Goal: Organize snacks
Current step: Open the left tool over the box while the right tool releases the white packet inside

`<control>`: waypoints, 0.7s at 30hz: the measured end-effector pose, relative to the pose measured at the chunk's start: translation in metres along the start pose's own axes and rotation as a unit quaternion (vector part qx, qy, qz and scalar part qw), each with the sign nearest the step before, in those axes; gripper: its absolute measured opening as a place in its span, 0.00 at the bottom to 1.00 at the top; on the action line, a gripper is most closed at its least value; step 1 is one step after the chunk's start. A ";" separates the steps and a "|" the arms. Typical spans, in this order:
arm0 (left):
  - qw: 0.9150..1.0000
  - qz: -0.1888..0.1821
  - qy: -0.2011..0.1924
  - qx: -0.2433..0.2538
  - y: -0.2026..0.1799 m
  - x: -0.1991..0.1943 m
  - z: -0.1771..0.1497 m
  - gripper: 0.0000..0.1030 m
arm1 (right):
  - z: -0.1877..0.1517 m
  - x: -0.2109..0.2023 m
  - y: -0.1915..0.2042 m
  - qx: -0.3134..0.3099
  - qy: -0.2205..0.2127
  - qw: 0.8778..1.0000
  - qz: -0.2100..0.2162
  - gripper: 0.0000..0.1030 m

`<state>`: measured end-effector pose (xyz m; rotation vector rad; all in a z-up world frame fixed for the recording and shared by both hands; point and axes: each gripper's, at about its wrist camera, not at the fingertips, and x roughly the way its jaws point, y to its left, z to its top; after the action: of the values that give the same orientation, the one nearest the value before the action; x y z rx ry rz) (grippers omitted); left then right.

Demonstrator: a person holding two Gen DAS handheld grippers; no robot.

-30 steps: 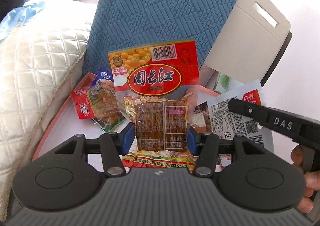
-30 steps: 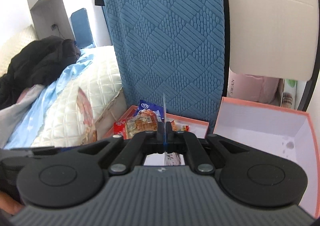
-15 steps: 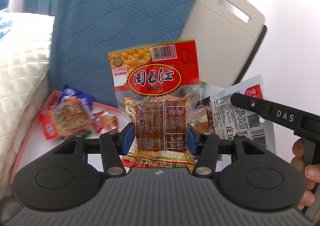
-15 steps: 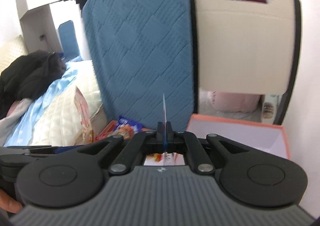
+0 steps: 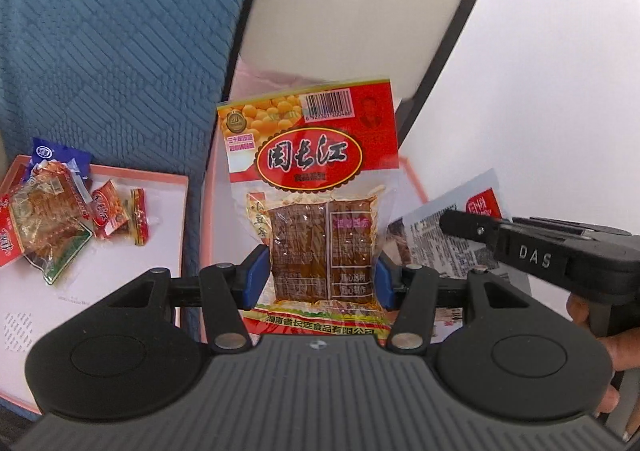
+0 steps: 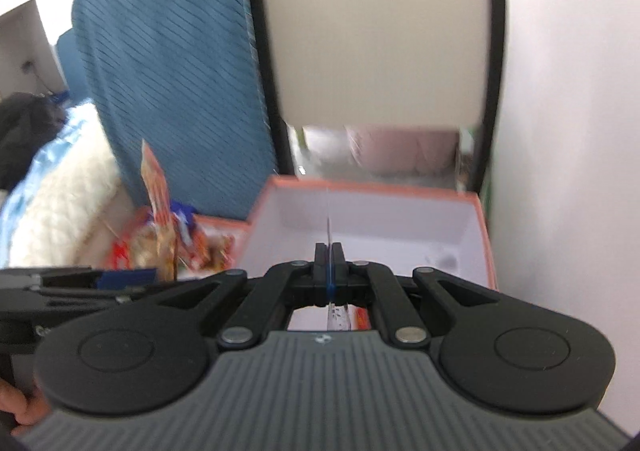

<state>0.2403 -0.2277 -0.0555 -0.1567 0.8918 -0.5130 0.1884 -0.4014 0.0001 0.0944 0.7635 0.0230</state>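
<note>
My left gripper [image 5: 323, 279] is clamped across the lower half of a red and yellow snack packet [image 5: 316, 203], its 2 blue pads [image 5: 256, 275] pressing the packet's sides and holding it upright in front of the camera. My right gripper [image 6: 329, 251] is pinched tight on a thin printed packet [image 5: 444, 239], seen edge-on in its own view and flat, showing small print and a code, from the left. Both packets hang over a white box with an orange rim [image 6: 372, 185]. Left of it, a flat orange-edged lid [image 5: 132, 235] carries a loose pile of snacks [image 5: 60, 211]. A blue cushion [image 5: 112, 43] and a beige board [image 6: 376, 31] stand behind.
</note>
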 end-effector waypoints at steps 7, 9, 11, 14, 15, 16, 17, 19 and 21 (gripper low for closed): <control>0.999 0.003 0.050 0.014 -0.009 0.030 -0.010 0.57 | -0.030 0.031 -0.027 0.013 0.050 0.998 -0.020 0.04; 0.998 0.006 0.052 0.020 -0.011 0.032 -0.013 0.57 | -0.037 0.030 -0.028 0.016 0.053 0.998 -0.022 0.04; 0.998 0.003 0.052 0.015 -0.010 0.032 -0.013 0.58 | -0.040 0.033 -0.030 0.021 0.057 0.998 -0.024 0.04; 0.999 0.007 0.051 0.014 -0.008 0.028 -0.009 0.72 | -0.043 0.032 -0.033 0.028 0.057 0.998 -0.020 0.06; 0.999 0.009 0.049 0.016 -0.006 0.025 -0.009 0.77 | -0.043 0.029 -0.034 0.031 0.056 0.998 -0.019 0.06; 0.999 0.012 0.046 0.021 -0.006 0.021 -0.009 0.78 | -0.043 0.028 -0.034 0.034 0.055 0.998 -0.020 0.06; 0.999 0.014 0.040 0.026 -0.005 0.017 -0.009 0.78 | -0.042 0.026 -0.034 0.037 0.052 0.998 -0.024 0.06; 0.999 0.019 0.029 0.028 -0.002 0.007 -0.009 0.78 | -0.040 0.024 -0.039 0.044 0.047 0.997 -0.033 0.06; 0.999 0.016 0.020 0.023 0.000 -0.002 -0.007 0.78 | -0.037 0.024 -0.039 0.051 0.043 0.997 -0.036 0.07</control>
<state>0.2342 -0.2259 -0.0587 -0.0901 0.9198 -0.5090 0.1794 -0.4356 -0.0464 0.1631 0.8545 -0.0808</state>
